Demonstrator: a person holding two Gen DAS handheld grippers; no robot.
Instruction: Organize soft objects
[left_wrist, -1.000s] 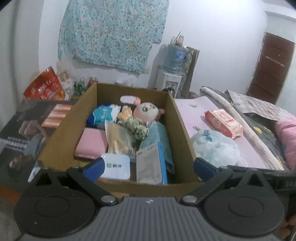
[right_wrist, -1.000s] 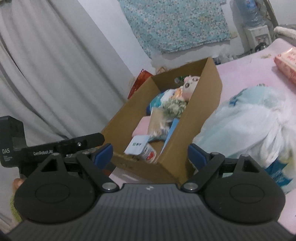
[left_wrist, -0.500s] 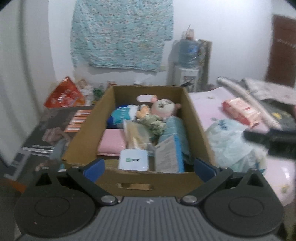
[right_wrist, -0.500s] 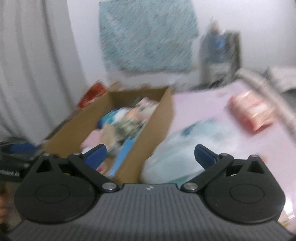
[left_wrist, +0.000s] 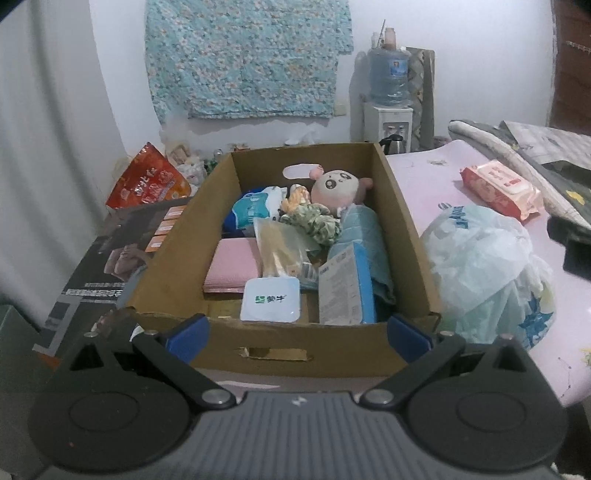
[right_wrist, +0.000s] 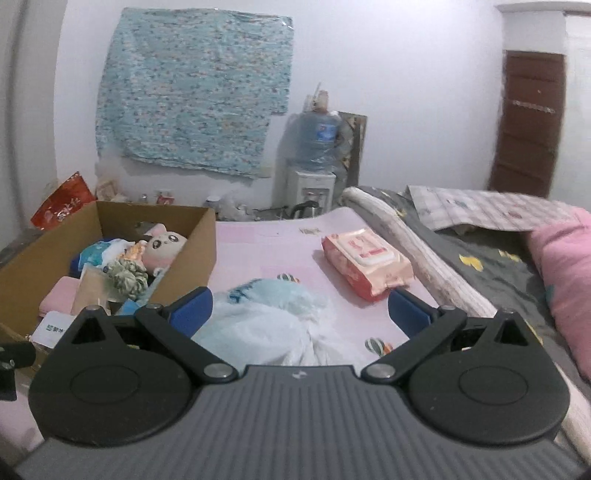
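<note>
A cardboard box (left_wrist: 400, 221) (right_wrist: 199, 243) on the pink bed sheet holds a plush doll (left_wrist: 338, 184) (right_wrist: 164, 243), a pink cloth (left_wrist: 232, 267), a green scrunchie (left_wrist: 314, 221), packets and a blue carton. To its right lie a pale blue plastic bag (left_wrist: 480, 258) (right_wrist: 266, 317) and a pink wipes pack (left_wrist: 498, 186) (right_wrist: 365, 258). My left gripper (left_wrist: 297, 338) is open and empty in front of the box's near wall. My right gripper (right_wrist: 299, 310) is open and empty just above the plastic bag.
A grey quilt (right_wrist: 480, 266) and a pink pillow (right_wrist: 565, 266) lie on the right of the bed. A water dispenser (right_wrist: 314, 166) stands at the back wall. A red snack bag (left_wrist: 147, 181) and a dark printed box (left_wrist: 107, 262) are left of the cardboard box.
My right gripper has swung right, from facing the box to facing the plastic bag and wipes pack. My left gripper has pulled back a little from the box. Both stay open.
</note>
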